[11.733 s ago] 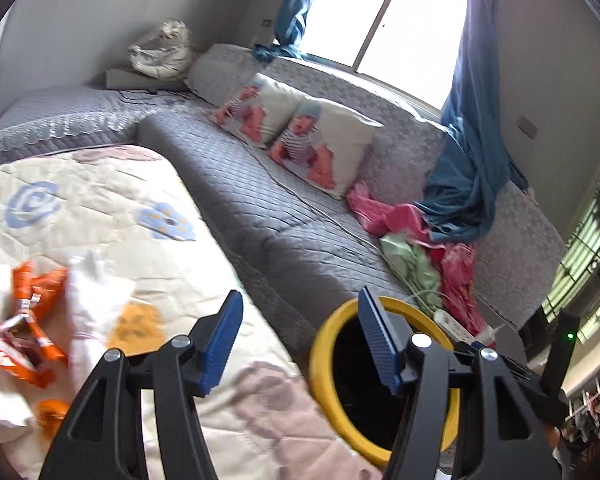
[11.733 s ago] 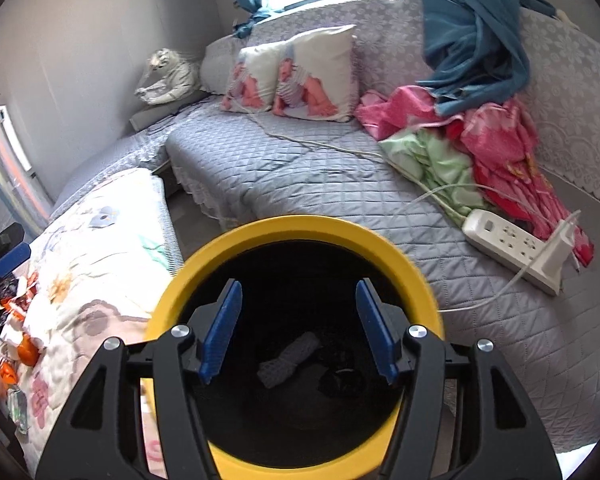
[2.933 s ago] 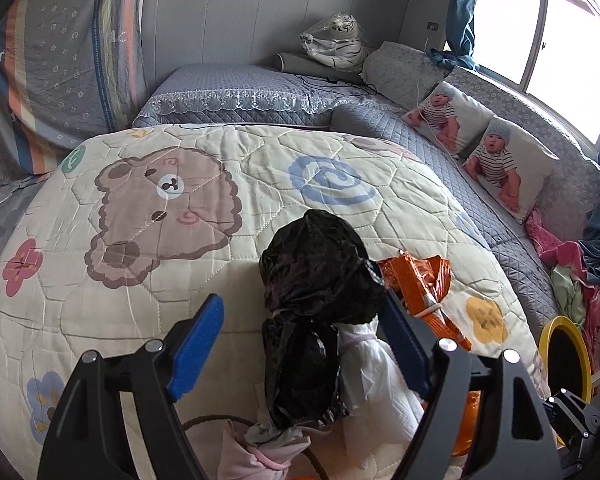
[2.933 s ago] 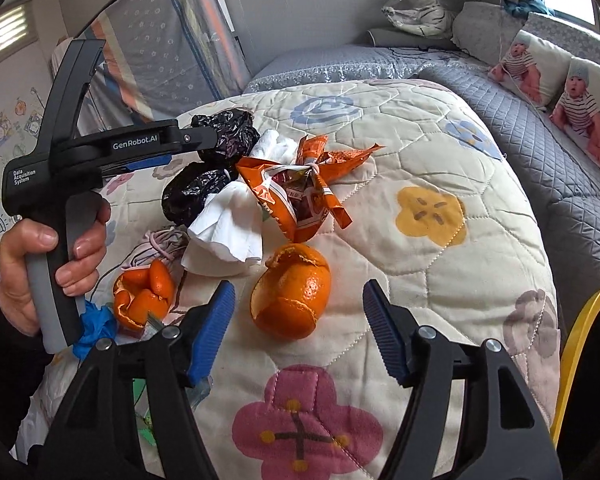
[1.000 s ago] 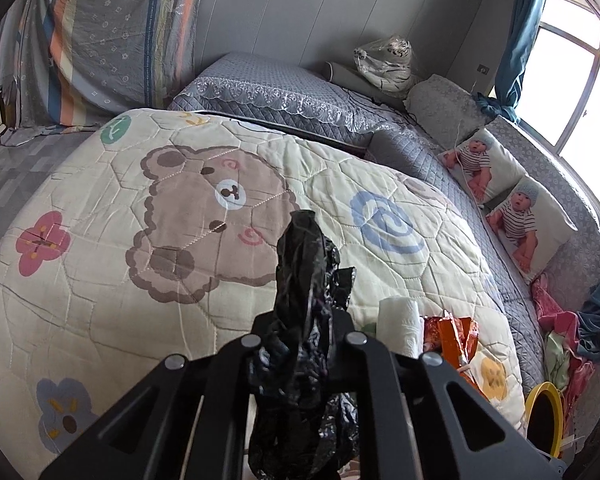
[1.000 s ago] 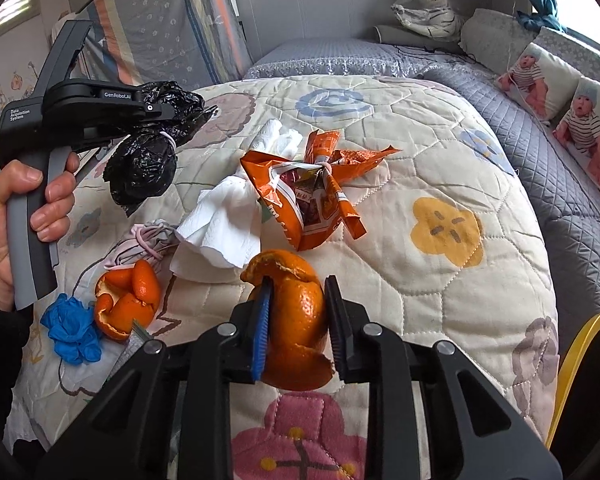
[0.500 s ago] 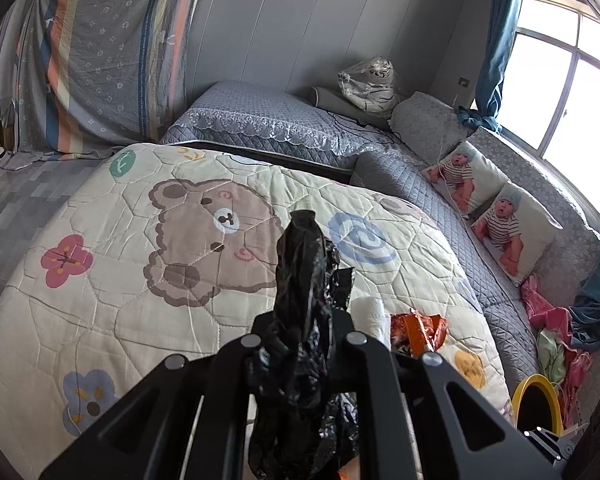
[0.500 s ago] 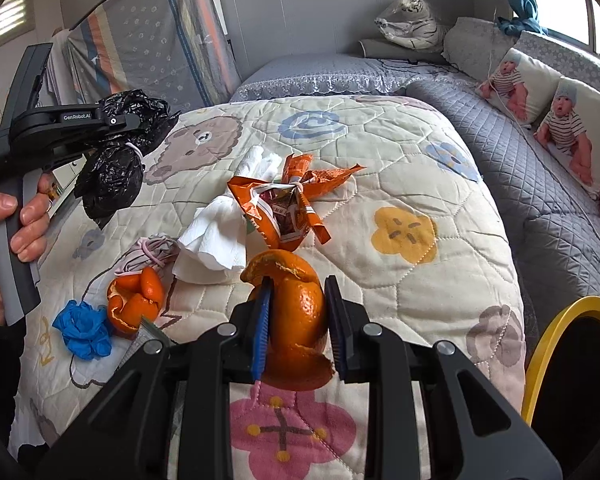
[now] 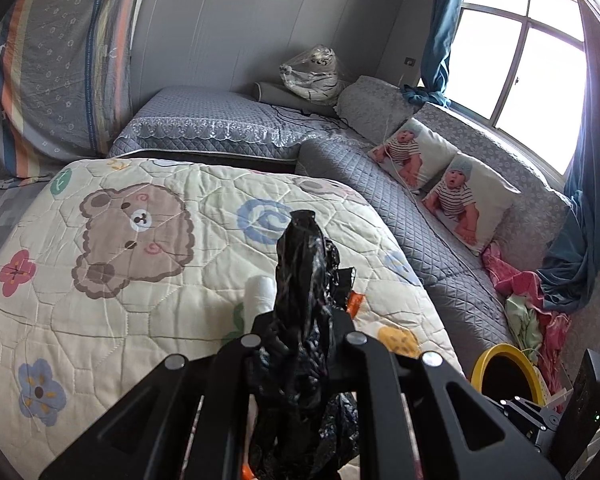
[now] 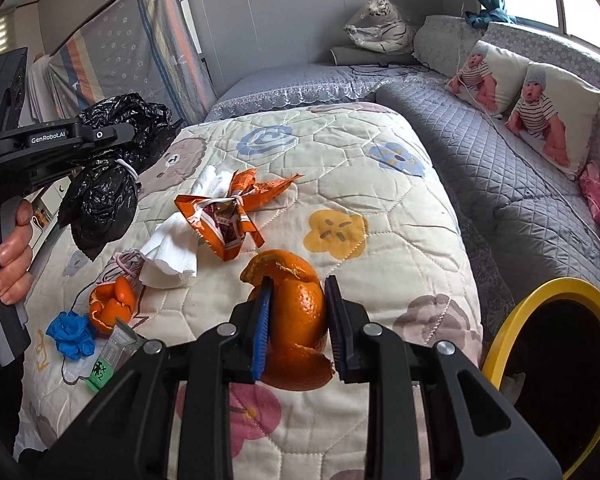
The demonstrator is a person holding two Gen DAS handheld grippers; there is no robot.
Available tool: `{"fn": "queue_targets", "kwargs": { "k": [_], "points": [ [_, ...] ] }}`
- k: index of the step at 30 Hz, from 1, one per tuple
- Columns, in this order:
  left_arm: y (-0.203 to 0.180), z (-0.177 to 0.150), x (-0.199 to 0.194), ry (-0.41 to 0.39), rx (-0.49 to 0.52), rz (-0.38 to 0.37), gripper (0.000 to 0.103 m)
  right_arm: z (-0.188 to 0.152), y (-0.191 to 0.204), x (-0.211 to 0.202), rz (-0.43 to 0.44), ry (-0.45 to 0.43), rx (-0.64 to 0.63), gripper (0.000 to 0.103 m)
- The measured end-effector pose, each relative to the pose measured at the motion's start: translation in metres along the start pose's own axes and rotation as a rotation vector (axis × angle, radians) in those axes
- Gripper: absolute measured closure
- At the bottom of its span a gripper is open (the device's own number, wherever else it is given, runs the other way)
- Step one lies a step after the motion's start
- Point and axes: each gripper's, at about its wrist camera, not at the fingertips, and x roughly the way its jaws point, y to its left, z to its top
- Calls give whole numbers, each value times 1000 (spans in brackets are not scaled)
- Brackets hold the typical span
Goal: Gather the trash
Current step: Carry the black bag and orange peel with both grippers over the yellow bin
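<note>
Orange peel [image 10: 298, 320] clamped between the blue pads of the right hand-held gripper [image 10: 298, 322], held above the quilt [image 10: 380, 184]. Left hand-held gripper [image 9: 300, 336] pinched tight on a crumpled black plastic bag [image 9: 304, 280]. Yellow-rimmed bin [image 10: 556, 292] right of the right gripper; orange snack wrapper [image 10: 228, 216] and white tissue [image 10: 172, 252] lie ahead-left on the quilt.

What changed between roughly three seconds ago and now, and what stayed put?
Both claws closed and lifted: the left claw took the black bag, the right claw took the orange peel off the quilt. The snack wrapper, tissue, second peel, blue glove and yellow bin stayed.
</note>
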Motion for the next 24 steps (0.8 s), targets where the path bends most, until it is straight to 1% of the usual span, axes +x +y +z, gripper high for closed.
{"fn": "queue_targets", "kwargs": {
  "k": [13, 24],
  "points": [
    [-94, -10, 14, 19, 125, -119, 93, -5, -66, -26, -85, -36, 83, 79],
    [-153, -26, 32, 50, 221, -189, 93, -25, -135, -48, -199, -38, 192, 79]
  ]
}}
